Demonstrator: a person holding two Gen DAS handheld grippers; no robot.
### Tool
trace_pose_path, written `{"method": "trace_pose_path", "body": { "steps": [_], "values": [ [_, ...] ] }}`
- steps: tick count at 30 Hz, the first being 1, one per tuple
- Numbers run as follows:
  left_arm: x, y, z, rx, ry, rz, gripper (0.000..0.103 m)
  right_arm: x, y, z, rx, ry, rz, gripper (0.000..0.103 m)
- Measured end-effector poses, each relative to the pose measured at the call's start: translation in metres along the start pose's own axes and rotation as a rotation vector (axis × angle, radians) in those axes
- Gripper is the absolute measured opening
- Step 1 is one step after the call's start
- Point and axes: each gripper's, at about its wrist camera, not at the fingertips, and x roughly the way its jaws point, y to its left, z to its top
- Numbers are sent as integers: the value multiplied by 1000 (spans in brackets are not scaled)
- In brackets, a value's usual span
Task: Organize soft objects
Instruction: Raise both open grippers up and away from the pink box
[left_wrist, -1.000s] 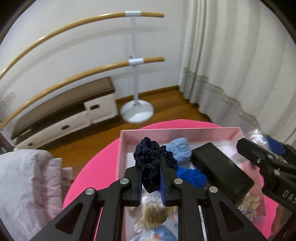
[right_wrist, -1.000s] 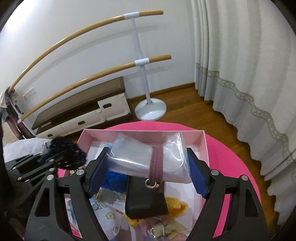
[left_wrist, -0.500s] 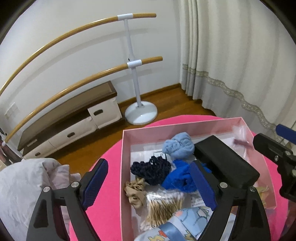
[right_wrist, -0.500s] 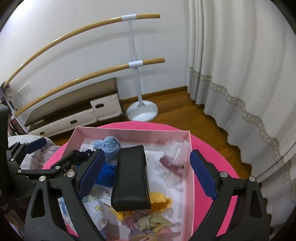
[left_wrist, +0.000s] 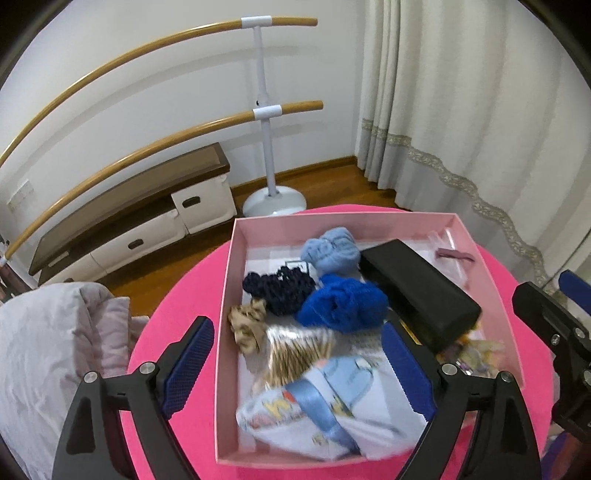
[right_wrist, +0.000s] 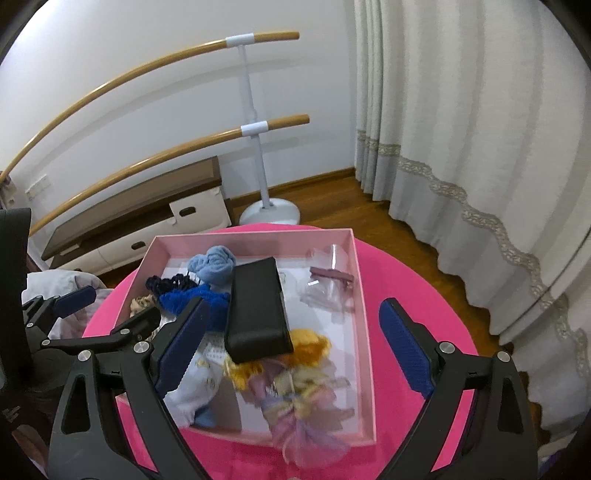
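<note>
A: We take the pink box (left_wrist: 236, 258) as our landmark. It sits on the round pink table (left_wrist: 173, 310), and both of our grippers hang over its near end.

B: Our left gripper (left_wrist: 295, 365) stands wide apart with nothing between its blue pads; its jaws have just been opening. One pad is outside the box's left wall, the other over the inside.

A: Our right gripper (right_wrist: 295, 350) is likewise spread wide and grips nothing; its jaws have also just been opening. Its right pad hangs outside the box's right wall.

B: Inside the box, the navy scrunchie (left_wrist: 277, 291) lies near the left wall, touching the bright blue scrunchie (left_wrist: 343, 306) beside it.

A: The pale blue scrunchie (left_wrist: 330, 251) lies toward the far wall of the box, just beyond those two.

B: The clear bag with the mauve hair tie (right_wrist: 328, 277) lies in the far right corner of the box.

A: The black case (right_wrist: 256, 306) runs down the middle of the box, between the scrunchies and the bag, its near end propped on the things under it.

B: At the near end of the box we see a yellow-haired doll (right_wrist: 295, 369) in a pale tulle dress and a printed white cloth (left_wrist: 332, 413) with a blue ribbon. A leopard scrunchie (left_wrist: 245, 325) lies against the left wall.

A: Outside the box, to its left, we see a pale pink quilt (left_wrist: 48, 350).
</note>
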Motion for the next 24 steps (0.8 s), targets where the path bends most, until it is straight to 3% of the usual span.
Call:
{"method": "trace_pose_path", "body": {
  "steps": [5,9,13,18,24],
  "values": [
    [-30,-1,-26,-37,-37,-42,92,-29,2,-24,9,-39,-19,92],
    [-49,-7,-46,-21,-44,-12,92,-51,7,-40,-1,-61,-45,92],
    [-75,-13,-65,-17,-64,-36,92,-79,10,-52,3,-108,-61,92],
    [-121,-22,-89,-6,-142,-7,92,-112,16,-63,-19,-173,-115,92],
    [-175,-23,-109,-27,-236,-28,97,-163,15,-73,-11,-290,-144,93]
  ]
}}
